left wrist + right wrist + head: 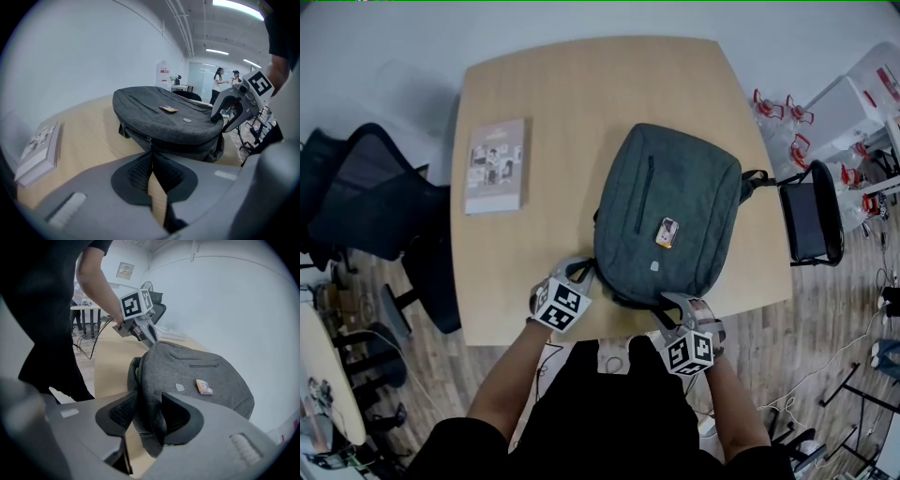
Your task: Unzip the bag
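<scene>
The bag [670, 202] is laid flat, front face up, on the near-right part of the table [581, 84], w/ its near end close to the table's near edge. No unzipping is seen yet. The main zip [136, 132] along the side reads as shut, so approx. the whole run is judged left to do, and only the holds are set up. The long axis is run near-to-far, w/ the far end leaned a bit right. The rounded near end is pointed at the person, and a strap [757, 178] is stuck out far right. The left gripper [151, 157] is pinched together at the tips, prob. on the zip pull [150, 139]. The right gripper [149, 416] is clamped on a fold of the bag's near-right corner. A booklet [496, 165] is left well apart, far left.
</scene>
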{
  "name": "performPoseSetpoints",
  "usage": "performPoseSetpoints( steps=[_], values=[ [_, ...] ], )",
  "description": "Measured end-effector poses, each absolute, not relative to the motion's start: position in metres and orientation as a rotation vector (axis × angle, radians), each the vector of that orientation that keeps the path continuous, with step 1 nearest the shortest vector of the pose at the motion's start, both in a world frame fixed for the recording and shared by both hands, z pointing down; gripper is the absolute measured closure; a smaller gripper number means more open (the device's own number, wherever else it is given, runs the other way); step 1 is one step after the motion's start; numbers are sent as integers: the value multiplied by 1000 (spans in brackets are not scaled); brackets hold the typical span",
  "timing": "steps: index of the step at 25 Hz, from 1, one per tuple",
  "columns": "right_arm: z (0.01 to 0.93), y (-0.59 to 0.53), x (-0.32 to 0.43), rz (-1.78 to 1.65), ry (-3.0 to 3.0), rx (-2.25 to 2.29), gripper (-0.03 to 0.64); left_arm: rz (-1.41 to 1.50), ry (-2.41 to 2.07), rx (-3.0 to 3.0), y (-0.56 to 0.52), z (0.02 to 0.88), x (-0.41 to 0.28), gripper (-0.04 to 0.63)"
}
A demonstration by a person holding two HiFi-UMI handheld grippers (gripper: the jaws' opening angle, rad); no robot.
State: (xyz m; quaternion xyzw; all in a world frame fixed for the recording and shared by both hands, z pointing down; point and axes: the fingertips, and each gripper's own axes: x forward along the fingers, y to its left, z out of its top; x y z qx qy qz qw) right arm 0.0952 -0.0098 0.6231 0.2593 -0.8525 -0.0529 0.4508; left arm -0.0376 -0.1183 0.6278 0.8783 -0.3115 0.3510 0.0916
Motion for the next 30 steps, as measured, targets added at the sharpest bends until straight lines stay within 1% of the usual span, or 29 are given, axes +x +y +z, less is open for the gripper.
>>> performPoseSetpoints(
  steps=[2,6,15,21,24,25,27,28,30],
  values=[
    [623,-13,92,-89,-2106,675,463,1116,-921,2638,-117,624,-41,571],
    [623,-19,84,-48,-2094,712,466,1228,-844,2685,-98,627,-43,571],
    [624,-34,62,-17,-2091,786,460,1193,-761,2677,-61,623,-32,571],
    [625,-47,37,-32,-2070,811,454,1180,-815,2628,-70,622,-40,571],
    [621,-44,29,-69,-2119,791,431,1184,-810,2622,-74,623,-45,571],
    [618,-40,27,-83,-2154,767,411,1181,-809,2617,-75,623,-46,571],
    [610,-28,26,-127,-2224,696,339,1171,-805,2608,-76,623,-45,571],
    [607,-21,31,-151,-2241,661,322,1167,-801,2605,-76,623,-45,571],
    [606,-12,49,-179,-2230,617,313,1166,-792,2604,-76,623,-45,571]
  ],
)
